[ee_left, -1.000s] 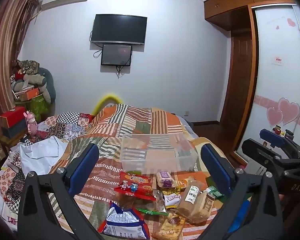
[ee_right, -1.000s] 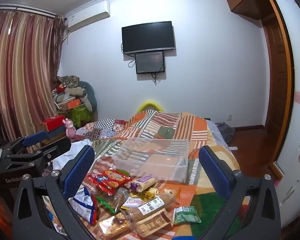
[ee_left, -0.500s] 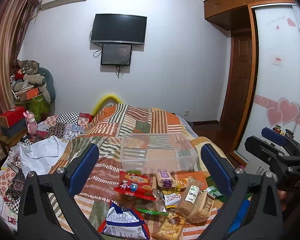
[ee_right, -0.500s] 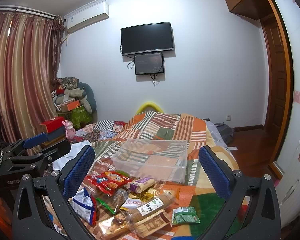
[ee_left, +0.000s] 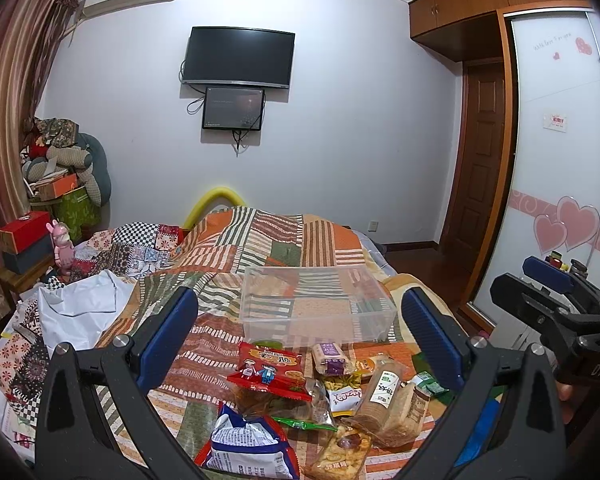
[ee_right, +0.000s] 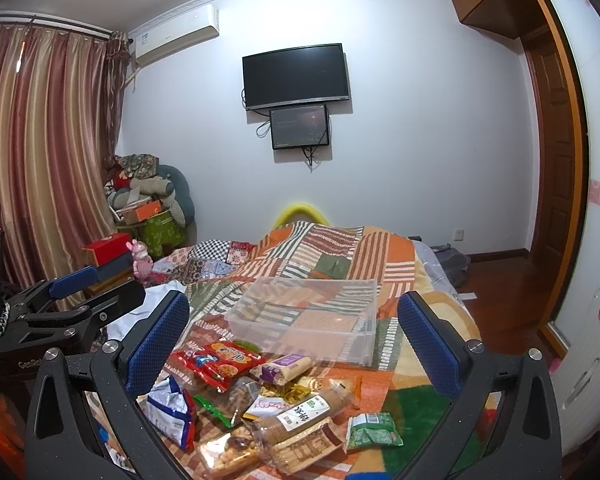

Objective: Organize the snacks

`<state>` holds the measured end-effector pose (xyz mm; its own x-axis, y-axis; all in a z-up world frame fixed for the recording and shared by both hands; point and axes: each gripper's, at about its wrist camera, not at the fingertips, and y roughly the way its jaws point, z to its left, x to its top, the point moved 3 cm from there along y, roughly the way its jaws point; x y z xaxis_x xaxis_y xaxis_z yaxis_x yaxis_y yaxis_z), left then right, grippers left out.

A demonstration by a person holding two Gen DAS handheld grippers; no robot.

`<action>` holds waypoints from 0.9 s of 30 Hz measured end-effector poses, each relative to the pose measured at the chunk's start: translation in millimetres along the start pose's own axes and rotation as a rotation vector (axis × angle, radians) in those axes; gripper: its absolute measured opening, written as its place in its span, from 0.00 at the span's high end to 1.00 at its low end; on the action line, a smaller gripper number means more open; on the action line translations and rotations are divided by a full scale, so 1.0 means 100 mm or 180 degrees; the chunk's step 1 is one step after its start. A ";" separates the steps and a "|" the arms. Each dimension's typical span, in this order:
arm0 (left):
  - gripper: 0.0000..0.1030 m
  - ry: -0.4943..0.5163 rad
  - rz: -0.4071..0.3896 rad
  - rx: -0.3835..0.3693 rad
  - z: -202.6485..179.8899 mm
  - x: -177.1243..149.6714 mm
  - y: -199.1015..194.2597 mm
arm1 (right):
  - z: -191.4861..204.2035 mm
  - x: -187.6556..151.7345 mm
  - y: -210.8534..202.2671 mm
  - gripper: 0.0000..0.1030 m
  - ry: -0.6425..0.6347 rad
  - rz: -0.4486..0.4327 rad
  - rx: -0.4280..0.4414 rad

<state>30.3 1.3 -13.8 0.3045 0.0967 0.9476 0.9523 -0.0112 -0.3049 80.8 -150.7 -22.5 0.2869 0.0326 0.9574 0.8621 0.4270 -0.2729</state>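
- A patchwork bed [ee_left: 260, 248] fills the room below a wall TV [ee_left: 238, 56].
- The snacks [ee_left: 320, 392] lie heaped between the left gripper [ee_left: 300, 332] jaws, spread wide; the clear bin [ee_left: 316, 304] sits just beyond.
- The right gripper [ee_right: 292, 332] jaws are spread too, holding nothing; bare floor [ee_right: 496, 280] lies beyond them to the right.
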 end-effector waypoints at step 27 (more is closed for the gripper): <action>0.00 0.0027 -0.0013 0.0009 -0.03 0.00 0.00 | -0.01 -0.02 0.00 0.00 0.0031 0.0000 0.0008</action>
<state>30.0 -1.9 -13.3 0.3007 0.0884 0.9496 0.9535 -0.0080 -0.3012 81.0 -151.9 -24.9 0.2910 0.0237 0.9564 0.8611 0.4292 -0.2726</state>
